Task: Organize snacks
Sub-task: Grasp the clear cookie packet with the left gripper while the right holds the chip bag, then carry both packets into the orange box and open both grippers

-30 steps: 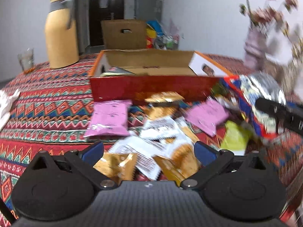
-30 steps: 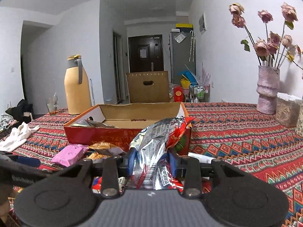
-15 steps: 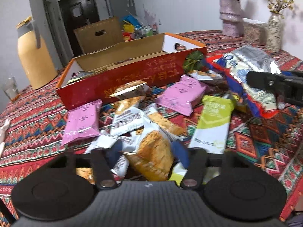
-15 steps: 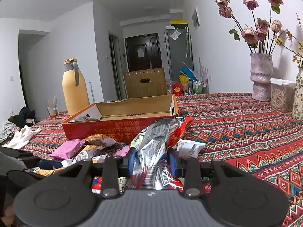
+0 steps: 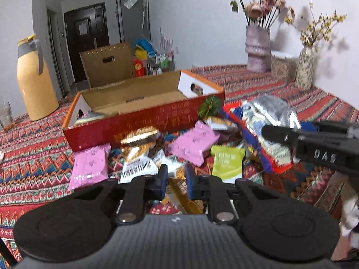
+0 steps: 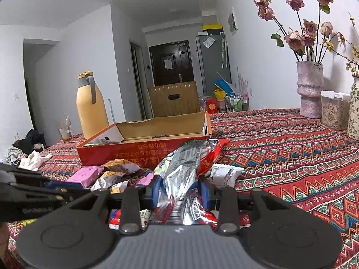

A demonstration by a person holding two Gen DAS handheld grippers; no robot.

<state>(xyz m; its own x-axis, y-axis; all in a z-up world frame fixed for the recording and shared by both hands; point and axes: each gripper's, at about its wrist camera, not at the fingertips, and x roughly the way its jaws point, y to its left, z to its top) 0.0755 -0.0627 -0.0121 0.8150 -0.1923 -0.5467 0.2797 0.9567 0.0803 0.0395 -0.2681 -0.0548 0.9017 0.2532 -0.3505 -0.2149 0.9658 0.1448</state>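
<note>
Snacks lie in a loose heap on the patterned tablecloth, directly in front of the long red cardboard box, which stands open with its lid flap raised behind it.

My left gripper has its jaws drawn in narrow, clamped on a small golden-orange snack packet; the packet sticks out between the blue pads and hangs below them, over the near edge of the heap.

My right gripper holds a large silver and red foil bag. The bag is pinched at its lower part between the blue pads, and its upper end rises toward the front wall of the box. In the left wrist view the same bag shows blue, white and silver print.

Loose items noted in the heap: two pink packets, one on each side of the pile; a lime-green packet next to the foil bag; a white wrapper with a barcode; a gold-rimmed packet touching the box front. A dark packet already lies inside the box at its left end.

Beyond the box stand a tan thermos jug, a drinking glass and a pink vase with dried roses.
</note>
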